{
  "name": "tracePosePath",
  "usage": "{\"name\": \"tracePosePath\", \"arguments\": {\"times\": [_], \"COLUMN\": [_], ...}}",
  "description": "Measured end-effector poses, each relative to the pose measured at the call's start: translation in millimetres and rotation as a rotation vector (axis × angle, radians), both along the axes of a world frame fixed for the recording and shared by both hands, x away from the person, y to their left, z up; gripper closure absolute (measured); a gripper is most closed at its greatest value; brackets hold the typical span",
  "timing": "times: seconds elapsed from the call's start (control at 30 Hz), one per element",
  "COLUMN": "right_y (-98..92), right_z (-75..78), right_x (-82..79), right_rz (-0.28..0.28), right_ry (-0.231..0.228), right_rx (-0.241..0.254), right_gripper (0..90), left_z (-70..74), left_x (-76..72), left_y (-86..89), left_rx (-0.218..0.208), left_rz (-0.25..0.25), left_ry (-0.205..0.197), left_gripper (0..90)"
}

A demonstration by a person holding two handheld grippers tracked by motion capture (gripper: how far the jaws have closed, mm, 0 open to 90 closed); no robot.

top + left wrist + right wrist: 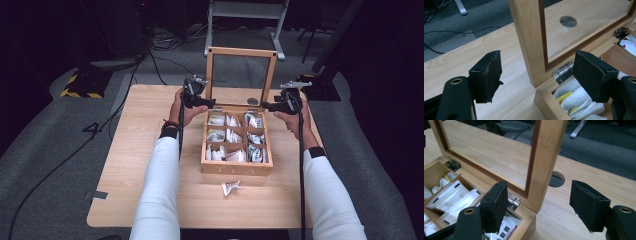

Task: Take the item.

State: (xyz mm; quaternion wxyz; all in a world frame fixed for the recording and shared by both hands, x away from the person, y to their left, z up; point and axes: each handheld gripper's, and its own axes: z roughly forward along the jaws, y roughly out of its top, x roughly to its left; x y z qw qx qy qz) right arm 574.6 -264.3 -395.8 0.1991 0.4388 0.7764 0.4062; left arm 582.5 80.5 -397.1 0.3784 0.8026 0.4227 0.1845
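Tea box (237, 167) stands in the middle of the table (135, 150), its glazed lid (241, 52) raised upright at the far edge. Left claw (536, 75) is wide apart and holds nothing; its jaws stand on either side of the lid's left post, just above a hinge (562, 71). Right claw (540, 206) is also wide apart and holds nothing, around the lid's right post. Both gripper views show the hinges and a round hole (556, 179) in the table behind the lid. From the high view, nine compartments with sachets are seen, and one loose sachet (231, 188) lies on free table near the front edge.
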Motion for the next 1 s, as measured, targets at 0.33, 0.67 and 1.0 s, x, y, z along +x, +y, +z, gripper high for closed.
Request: {"name": "tracePosePath", "arguments": {"times": [0.33, 0.67, 1.0], "right_y": [13.7, 28.1, 26.8], "right_z": [-13.0, -17.5, -17.5], "right_x": [17.4, 20.8, 18.0], "right_rz": [0.004, 0.021, 0.01], "right_ry": [0.059, 0.066, 0.038], "right_rx": [0.005, 0.018, 0.012], "right_gripper": [30.0, 33.2, 41.5], "left_z": [2.3, -10.7, -10.5], "left_x": [14.4, 22.8, 21.6], "left_y": [-12.5, -23.9, -19.0], "left_rx": [-0.013, 0.003, -0.088], "left_rz": [0.005, -0.007, -0.009], "left_ry": [0.033, 0.073, 0.098], "left_gripper": [26.0, 26.5, 35.4]}}
